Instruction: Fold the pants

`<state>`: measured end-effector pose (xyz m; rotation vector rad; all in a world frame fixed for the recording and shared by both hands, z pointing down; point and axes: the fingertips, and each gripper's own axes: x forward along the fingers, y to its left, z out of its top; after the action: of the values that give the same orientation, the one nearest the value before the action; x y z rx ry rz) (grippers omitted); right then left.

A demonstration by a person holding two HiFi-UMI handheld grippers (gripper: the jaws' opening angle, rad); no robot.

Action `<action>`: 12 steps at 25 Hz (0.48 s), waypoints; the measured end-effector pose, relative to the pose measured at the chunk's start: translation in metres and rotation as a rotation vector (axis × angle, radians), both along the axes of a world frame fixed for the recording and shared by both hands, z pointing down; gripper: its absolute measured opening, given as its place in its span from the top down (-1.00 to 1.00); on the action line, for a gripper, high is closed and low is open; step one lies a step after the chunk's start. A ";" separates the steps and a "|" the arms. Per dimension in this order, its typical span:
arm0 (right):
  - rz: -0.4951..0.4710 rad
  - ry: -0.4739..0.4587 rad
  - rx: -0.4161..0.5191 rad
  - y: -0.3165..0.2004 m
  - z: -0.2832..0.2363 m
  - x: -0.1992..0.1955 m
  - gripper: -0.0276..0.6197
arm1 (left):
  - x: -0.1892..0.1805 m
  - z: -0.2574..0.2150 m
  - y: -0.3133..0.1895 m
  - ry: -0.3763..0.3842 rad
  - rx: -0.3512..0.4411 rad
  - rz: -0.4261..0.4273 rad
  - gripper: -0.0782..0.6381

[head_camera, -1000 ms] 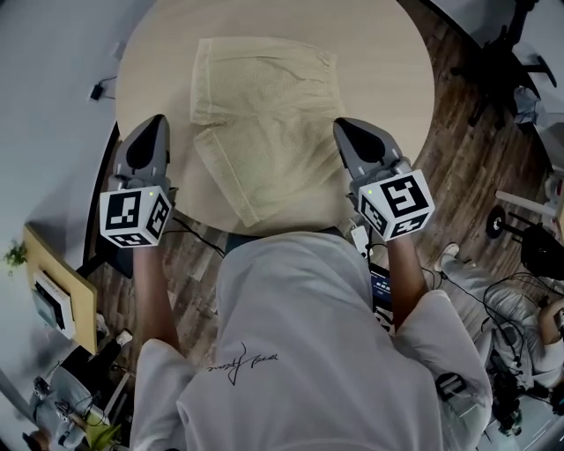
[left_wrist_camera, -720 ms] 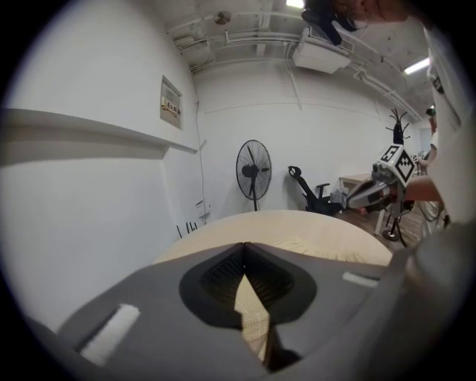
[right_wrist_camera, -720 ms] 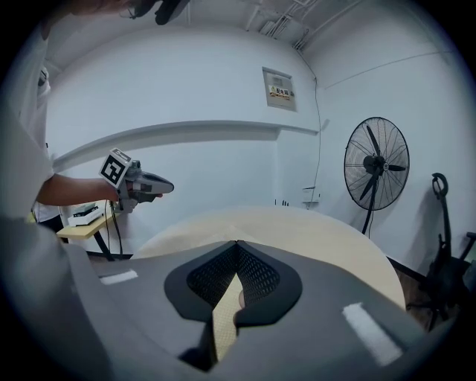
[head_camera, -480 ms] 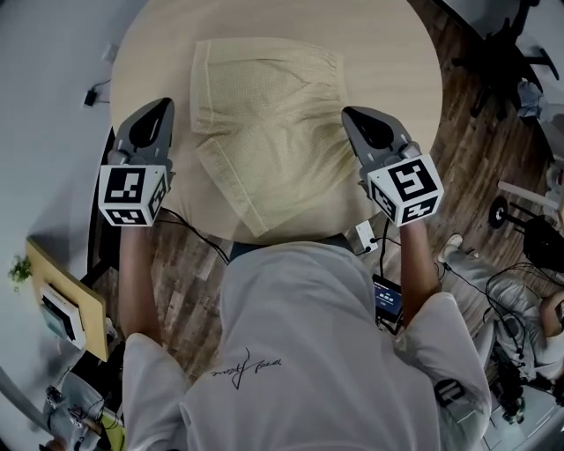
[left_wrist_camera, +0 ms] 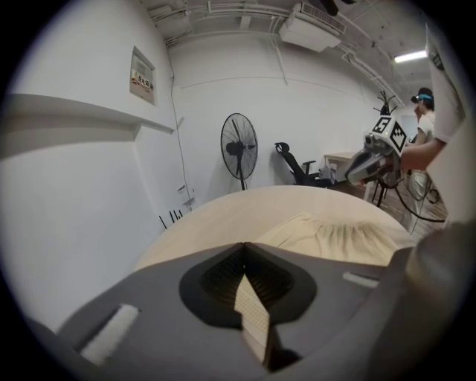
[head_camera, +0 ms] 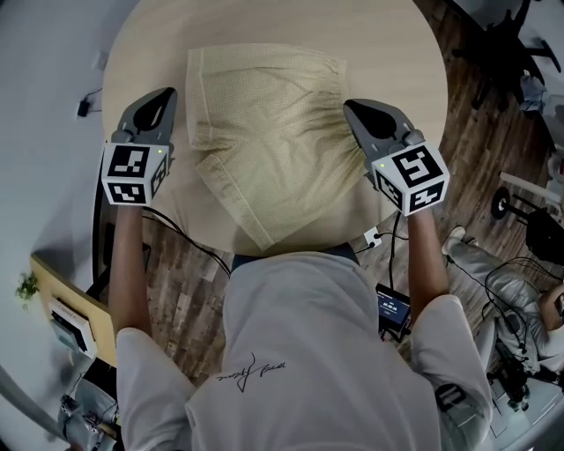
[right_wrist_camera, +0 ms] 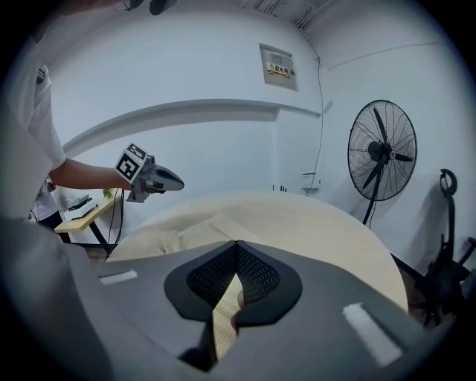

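Beige pants lie flat on the round light-wood table, with the waistband at the far side and one leg folded across toward me. My left gripper hovers over the table's left part, just left of the pants, and it is shut and empty. My right gripper is over the right edge of the pants, also shut with nothing in it. The left gripper view shows its closed tips, the pants beyond them and the other gripper. In the right gripper view, closed tips point across the pants toward the left gripper.
A standing fan and an office chair stand beyond the table. A wooden side desk is at my lower left. Cables and a power strip lie on the floor by the table's near edge. Another person stands at the far right.
Both grippers have moved forward from the table's near edge and now flank the pants at mid height. Their jaws stayed shut. The pants have not moved.
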<state>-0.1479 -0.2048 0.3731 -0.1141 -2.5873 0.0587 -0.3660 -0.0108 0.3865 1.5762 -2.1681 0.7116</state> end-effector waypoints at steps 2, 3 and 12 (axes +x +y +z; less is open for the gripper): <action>0.002 -0.001 -0.026 -0.003 0.004 -0.009 0.92 | -0.005 0.011 -0.008 0.002 -0.025 0.011 0.63; 0.004 -0.002 -0.042 -0.004 0.006 -0.013 0.92 | -0.007 0.016 -0.012 0.001 -0.037 0.019 0.63; 0.015 0.050 -0.041 -0.023 0.037 -0.043 0.92 | -0.043 0.059 -0.032 0.012 -0.113 0.044 0.63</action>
<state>-0.1910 -0.2282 0.4099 -0.1069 -2.5376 0.1191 -0.4092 -0.0423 0.4459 1.5705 -2.0520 0.8218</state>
